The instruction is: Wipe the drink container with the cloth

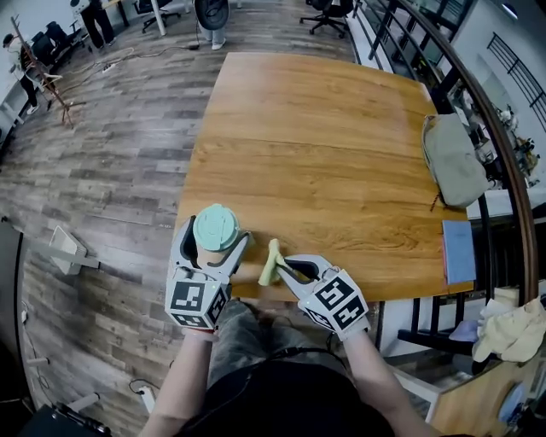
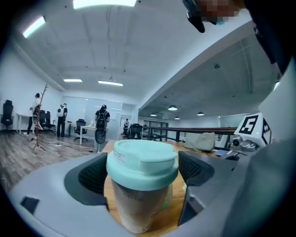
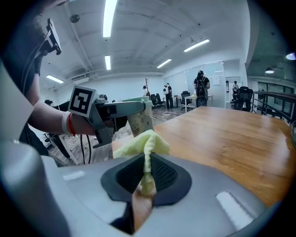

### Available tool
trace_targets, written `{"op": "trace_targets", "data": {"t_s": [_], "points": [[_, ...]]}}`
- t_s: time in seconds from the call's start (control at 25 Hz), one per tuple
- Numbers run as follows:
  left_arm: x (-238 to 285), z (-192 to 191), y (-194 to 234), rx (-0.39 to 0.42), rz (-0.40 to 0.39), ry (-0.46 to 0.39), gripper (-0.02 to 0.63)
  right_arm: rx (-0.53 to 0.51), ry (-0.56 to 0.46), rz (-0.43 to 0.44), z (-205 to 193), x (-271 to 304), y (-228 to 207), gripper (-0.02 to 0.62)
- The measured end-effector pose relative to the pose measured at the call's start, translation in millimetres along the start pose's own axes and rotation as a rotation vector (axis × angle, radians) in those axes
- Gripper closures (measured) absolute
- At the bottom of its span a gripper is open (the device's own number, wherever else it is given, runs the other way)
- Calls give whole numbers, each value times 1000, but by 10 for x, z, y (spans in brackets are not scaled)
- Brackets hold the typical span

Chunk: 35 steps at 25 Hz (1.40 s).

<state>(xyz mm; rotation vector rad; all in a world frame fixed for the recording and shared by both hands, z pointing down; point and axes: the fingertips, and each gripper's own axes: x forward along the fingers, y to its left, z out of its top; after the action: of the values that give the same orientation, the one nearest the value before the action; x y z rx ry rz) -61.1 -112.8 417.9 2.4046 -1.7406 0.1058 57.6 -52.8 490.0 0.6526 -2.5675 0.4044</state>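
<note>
Left tongs (image 2: 143,169): clamped on drink container (image 1: 215,227), counter's (image 1: 341,154) near edge.
Right tongs (image 3: 147,178): closed on cloth (image 3: 141,142).
Risk: container may be knocked off that edge by hard wiping.

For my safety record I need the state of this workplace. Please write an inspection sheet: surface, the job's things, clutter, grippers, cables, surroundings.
Surface: wooden table, no spill seen.
Job's things: cup with a mint lid, upright near the table's near edge; yellow-green cloth just to its right.
Clutter: grey bag and a flat blue item at the table's right edge.
Grippers: left gripper, jaws against the cup's two sides; right gripper, jaws shut on the cloth.
Cables: black cables hang below the left gripper.
Surroundings: railing to the right; office chairs and people far off.
</note>
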Motion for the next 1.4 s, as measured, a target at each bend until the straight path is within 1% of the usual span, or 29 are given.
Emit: {"op": "trace_targets", "data": {"t_s": [0.08,0.16,0.24,0.32,0.4,0.56,0.84,1.12,1.24,1.4], "points": [[17,25,23,9,54,-10,149,2,3,-3,-26,-35,-5,554],[35,51,33,34,82,-24,149,6,5,-7,-53,-68,-12,554],[57,86,46,44,85,-29,149,8,6,-12,-71,-89,-26,553],[75,127,63,42,63,-32,149,11,1,-18,-64,-92,-45,554],[84,128,76,42,13,-37,149,18,-8,-20,-33,-76,-60,554],[86,77,95,27,-117,-38,149,17,-21,-14,67,12,-49,553],[39,117,199,-24,-327,-41,149,6,-44,-13,334,235,2,554],[-12,150,302,-89,-529,-41,149,6,-67,-35,594,414,-41,554],[-7,157,324,-101,-602,-39,149,9,-76,-35,710,502,-60,554],[-3,153,306,-109,-671,-36,147,-1,-89,-3,857,637,2,554]]}}
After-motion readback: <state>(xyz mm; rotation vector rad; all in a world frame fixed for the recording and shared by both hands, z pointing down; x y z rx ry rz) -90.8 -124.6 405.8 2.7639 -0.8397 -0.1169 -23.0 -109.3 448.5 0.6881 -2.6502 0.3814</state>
